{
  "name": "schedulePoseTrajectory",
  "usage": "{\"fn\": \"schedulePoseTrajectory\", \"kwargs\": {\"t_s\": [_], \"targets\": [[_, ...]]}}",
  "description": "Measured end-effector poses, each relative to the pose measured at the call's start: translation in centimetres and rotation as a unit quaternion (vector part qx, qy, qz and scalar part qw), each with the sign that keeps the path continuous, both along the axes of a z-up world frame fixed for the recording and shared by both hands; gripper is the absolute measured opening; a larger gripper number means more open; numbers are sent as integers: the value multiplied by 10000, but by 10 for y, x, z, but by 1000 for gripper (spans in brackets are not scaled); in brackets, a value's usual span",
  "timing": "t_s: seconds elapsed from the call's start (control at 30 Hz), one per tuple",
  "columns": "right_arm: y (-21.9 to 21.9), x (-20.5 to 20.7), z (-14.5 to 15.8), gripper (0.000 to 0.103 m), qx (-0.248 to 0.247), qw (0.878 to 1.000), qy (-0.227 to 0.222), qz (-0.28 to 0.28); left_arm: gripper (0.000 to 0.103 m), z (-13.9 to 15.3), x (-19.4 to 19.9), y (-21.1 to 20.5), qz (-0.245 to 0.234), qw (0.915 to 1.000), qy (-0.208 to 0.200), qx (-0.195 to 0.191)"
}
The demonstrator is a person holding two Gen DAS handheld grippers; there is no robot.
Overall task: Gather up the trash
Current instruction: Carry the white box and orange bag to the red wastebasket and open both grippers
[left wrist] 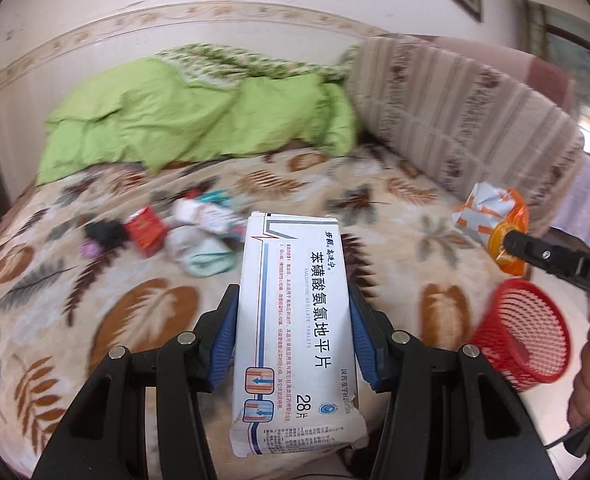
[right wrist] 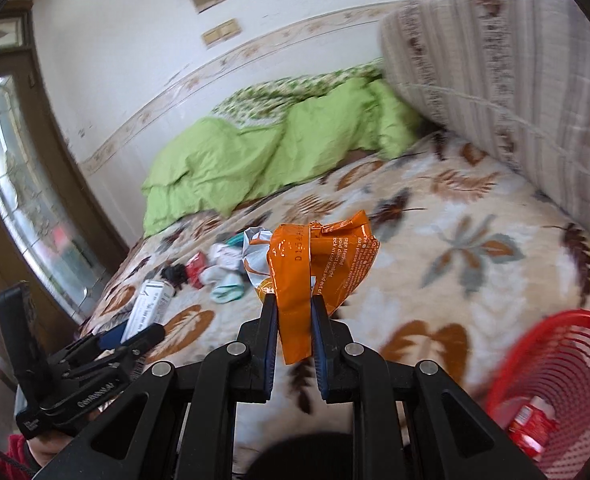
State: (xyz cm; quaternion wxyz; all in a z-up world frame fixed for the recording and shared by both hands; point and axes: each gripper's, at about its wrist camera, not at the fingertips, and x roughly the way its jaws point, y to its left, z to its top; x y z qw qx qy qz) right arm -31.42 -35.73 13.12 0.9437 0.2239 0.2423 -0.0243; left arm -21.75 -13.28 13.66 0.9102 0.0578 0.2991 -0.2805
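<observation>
My left gripper (left wrist: 293,300) is shut on a white medicine box (left wrist: 295,320) with blue print, held above the bed. My right gripper (right wrist: 293,300) is shut on a crumpled orange snack wrapper (right wrist: 315,260); it also shows in the left wrist view (left wrist: 491,224). A red mesh basket (left wrist: 523,340) stands on the bed at the right, seen in the right wrist view (right wrist: 559,372) with a red packet (right wrist: 533,424) inside. A pile of trash (left wrist: 191,228) lies on the bed beyond the box, also in the right wrist view (right wrist: 211,268).
A leaf-patterned blanket (left wrist: 175,300) covers the bed. A green duvet (left wrist: 199,120) lies bunched at the far side by the wall. A striped folded quilt (left wrist: 467,112) rises at the right. A glass door (right wrist: 19,184) stands at the left.
</observation>
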Motion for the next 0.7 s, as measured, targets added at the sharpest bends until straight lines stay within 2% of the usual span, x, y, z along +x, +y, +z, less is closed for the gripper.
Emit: {"fn": "schedulePoseTrajectory", "kwargs": {"t_s": [0.17, 0.37, 0.43, 0.57, 0.7], "targets": [[-59, -59, -1, 16, 89, 9965, 185, -806, 50, 17, -27, -65, -1077, 9939, 172, -143], [-110, -108, -12, 16, 179, 9871, 427, -1531, 50, 16, -52, -149, -2149, 9732, 766, -272], [-124, -119, -16, 16, 266, 9836, 489, -1717, 50, 14, -59, -174, -2414, 9658, 908, -268], [-140, -129, -23, 18, 298, 9779, 640, -1968, 52, 11, -68, -213, -2712, 9567, 1034, -218], [-150, -131, -26, 21, 370, 9736, 736, -2128, 63, 6, -70, -230, -2833, 9506, 1251, -207]]}}
